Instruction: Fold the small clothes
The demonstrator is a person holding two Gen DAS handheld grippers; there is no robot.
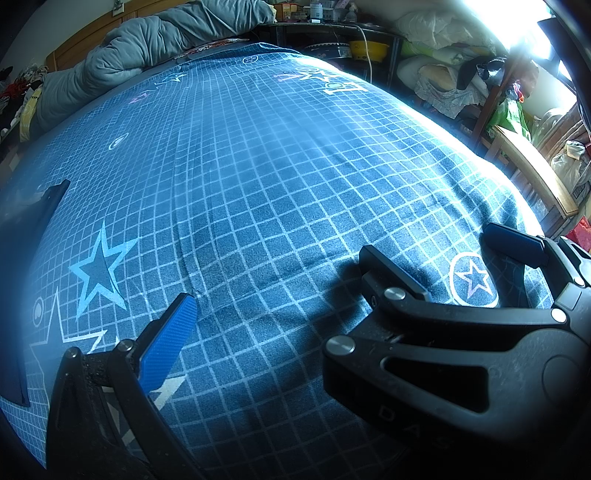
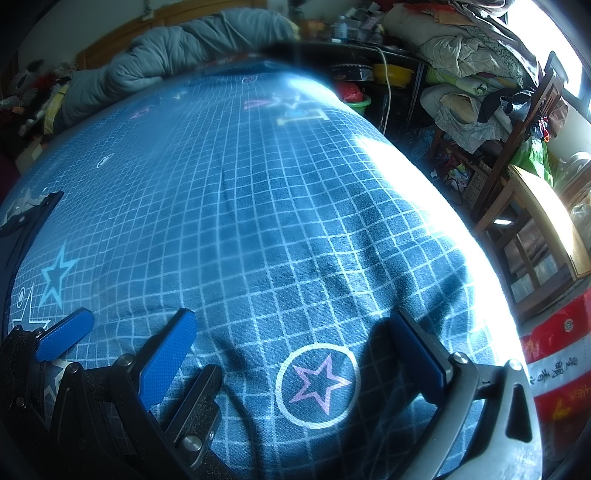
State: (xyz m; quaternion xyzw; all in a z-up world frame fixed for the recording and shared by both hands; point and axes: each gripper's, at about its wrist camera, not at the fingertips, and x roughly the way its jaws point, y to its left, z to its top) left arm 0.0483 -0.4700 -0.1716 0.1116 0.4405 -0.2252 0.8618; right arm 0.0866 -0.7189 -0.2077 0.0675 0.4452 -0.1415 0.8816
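Left gripper (image 2: 118, 347) and right gripper (image 2: 303, 354), both spread and empty, hover over a blue grid-patterned bedsheet (image 2: 258, 206); dark garment (image 1: 33, 221) at left.

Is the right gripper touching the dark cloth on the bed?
Apart. Right wrist view: bare sheet separates the open right gripper from the dark cloth.

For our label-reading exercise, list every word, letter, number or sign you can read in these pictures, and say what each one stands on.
"D A S": faint letters on the black body of the right gripper, possibly cut off by the frame edge.
Big white letters printed on the bedsheet: upside down and washed out by glare, unreadable.
Chinese characters on a white strip across the red bag: too distorted to read.
Boxes on the far shelf: too small.
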